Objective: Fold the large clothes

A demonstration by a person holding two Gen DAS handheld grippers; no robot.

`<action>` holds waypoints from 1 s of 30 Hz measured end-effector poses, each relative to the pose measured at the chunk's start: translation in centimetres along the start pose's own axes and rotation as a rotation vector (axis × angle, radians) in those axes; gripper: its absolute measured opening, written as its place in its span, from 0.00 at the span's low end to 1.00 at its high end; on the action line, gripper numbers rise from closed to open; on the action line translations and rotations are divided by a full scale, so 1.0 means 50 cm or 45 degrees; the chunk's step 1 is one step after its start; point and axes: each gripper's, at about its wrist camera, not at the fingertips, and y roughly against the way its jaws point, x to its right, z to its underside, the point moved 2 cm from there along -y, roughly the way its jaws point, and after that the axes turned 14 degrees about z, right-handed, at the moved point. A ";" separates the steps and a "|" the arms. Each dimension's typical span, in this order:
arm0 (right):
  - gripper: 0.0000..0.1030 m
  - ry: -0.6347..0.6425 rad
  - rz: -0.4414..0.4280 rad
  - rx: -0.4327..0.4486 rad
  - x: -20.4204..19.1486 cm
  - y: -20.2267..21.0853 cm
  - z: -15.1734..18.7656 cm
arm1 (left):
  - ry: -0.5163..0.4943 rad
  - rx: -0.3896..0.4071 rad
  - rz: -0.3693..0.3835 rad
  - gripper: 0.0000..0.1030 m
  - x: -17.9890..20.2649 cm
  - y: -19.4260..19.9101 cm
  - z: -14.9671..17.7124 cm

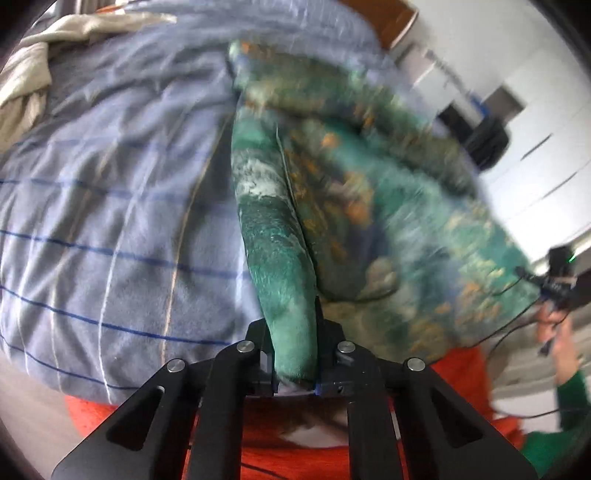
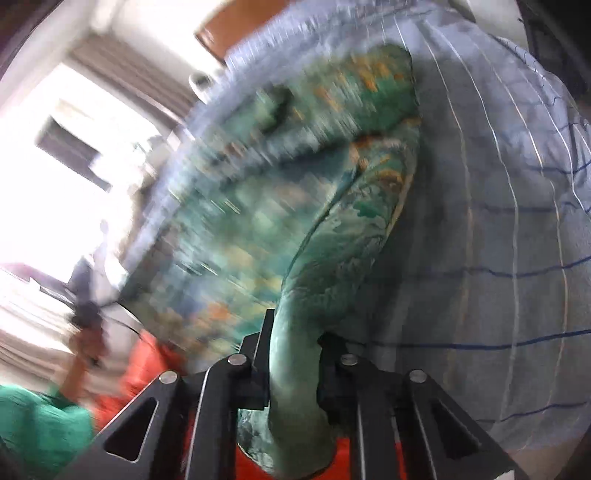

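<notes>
A large green garment with orange and white print (image 1: 354,192) lies over a blue-grey striped bedcover (image 1: 110,206). My left gripper (image 1: 295,332) is shut on a bunched green fold of it, which rises between the jaws. In the right wrist view the same garment (image 2: 280,206) stretches away, blurred by motion, over the bedcover (image 2: 498,221). My right gripper (image 2: 295,350) is shut on another rolled green fold. The right gripper also shows at the far right of the left wrist view (image 1: 557,284), at the garment's edge.
A beige cloth (image 1: 33,62) lies bunched at the bed's far left. An orange cloth (image 1: 295,443) shows below the grippers. A wooden headboard (image 1: 384,18) and white cabinets (image 1: 535,110) stand behind. A bright window (image 2: 55,166) is at the left.
</notes>
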 end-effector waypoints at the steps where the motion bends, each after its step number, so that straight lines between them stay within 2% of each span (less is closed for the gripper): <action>1: 0.15 -0.020 -0.028 0.031 -0.006 0.019 -0.005 | 0.003 0.032 0.027 0.09 0.008 0.017 -0.005; 3: 0.15 -0.060 -0.083 0.102 -0.024 0.068 -0.011 | 0.010 0.093 0.065 0.08 0.022 0.056 -0.009; 6: 0.14 -0.059 -0.117 0.128 -0.045 0.113 0.011 | 0.031 0.079 0.051 0.08 0.017 0.081 0.017; 10: 0.14 -0.100 -0.135 0.067 -0.043 0.142 0.094 | 0.077 -0.014 0.002 0.08 -0.010 0.114 0.085; 14: 0.14 -0.220 -0.177 -0.038 -0.032 0.166 0.198 | 0.058 -0.091 0.048 0.08 0.012 0.178 0.153; 16: 0.14 -0.282 -0.222 -0.059 -0.035 0.181 0.234 | 0.039 -0.088 0.091 0.08 0.030 0.211 0.160; 18: 0.14 -0.327 -0.266 -0.028 -0.043 0.197 0.238 | 0.027 -0.038 0.152 0.08 0.049 0.236 0.136; 21: 0.14 -0.358 -0.371 0.110 -0.056 0.226 0.182 | -0.044 0.133 0.282 0.08 0.084 0.264 0.036; 23: 0.14 -0.328 -0.374 0.188 -0.058 0.224 0.109 | -0.058 0.210 0.304 0.08 0.082 0.256 -0.033; 25: 0.14 -0.307 -0.360 0.260 -0.055 0.208 0.024 | -0.026 0.287 0.282 0.08 0.059 0.223 -0.139; 27: 0.14 -0.296 -0.320 0.346 -0.039 0.166 -0.083 | 0.030 0.353 0.221 0.08 0.027 0.185 -0.225; 30: 0.14 -0.297 -0.248 0.460 0.000 0.086 -0.215 | 0.098 0.381 0.128 0.08 -0.029 0.082 -0.347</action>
